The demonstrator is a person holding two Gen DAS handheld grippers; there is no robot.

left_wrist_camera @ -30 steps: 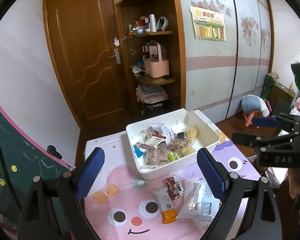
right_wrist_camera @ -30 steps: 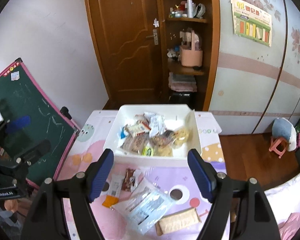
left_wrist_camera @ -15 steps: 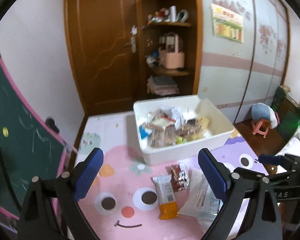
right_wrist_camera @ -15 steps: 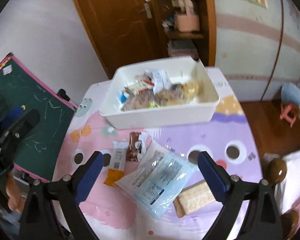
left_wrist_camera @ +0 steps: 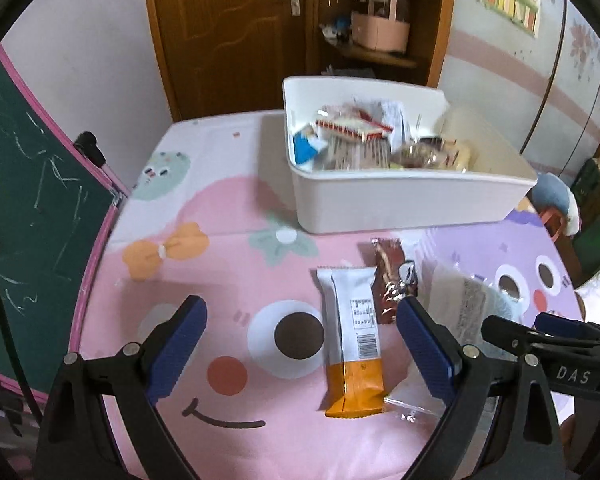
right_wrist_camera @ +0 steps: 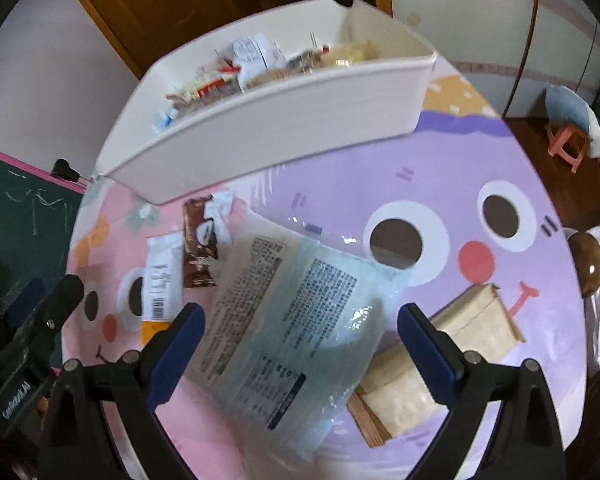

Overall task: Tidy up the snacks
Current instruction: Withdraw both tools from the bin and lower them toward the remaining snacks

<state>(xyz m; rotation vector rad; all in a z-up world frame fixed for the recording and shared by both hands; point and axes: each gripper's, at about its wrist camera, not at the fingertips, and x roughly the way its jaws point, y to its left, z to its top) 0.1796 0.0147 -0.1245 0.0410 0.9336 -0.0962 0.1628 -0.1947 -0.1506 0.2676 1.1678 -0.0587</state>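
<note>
A white bin [left_wrist_camera: 400, 200] [right_wrist_camera: 284, 120] holding several snack packets stands at the far side of the cartoon-print table. In front of it lie a white-and-orange bar [left_wrist_camera: 352, 340] [right_wrist_camera: 162, 276], a brown packet [left_wrist_camera: 392, 284] [right_wrist_camera: 198, 244], a large clear blue-tinted bag [right_wrist_camera: 296, 320] [left_wrist_camera: 468, 304] and a tan cracker pack [right_wrist_camera: 440, 360]. My left gripper [left_wrist_camera: 304, 348] hangs open just above the table, the bar between its blue pads untouched. My right gripper [right_wrist_camera: 298, 348] is open wide over the clear bag, with nothing gripped.
A green chalkboard [left_wrist_camera: 28, 200] with a pink frame leans at the table's left edge. Behind the table are a wooden door [left_wrist_camera: 220, 28] and shelves with a pink basket [left_wrist_camera: 380, 28]. A small stool [right_wrist_camera: 568, 148] stands on the floor at right.
Both grippers have dropped toward the table and tilted downward, so the loose snacks now fill the views. The right gripper's jaws spread wider. Nothing was picked up.
</note>
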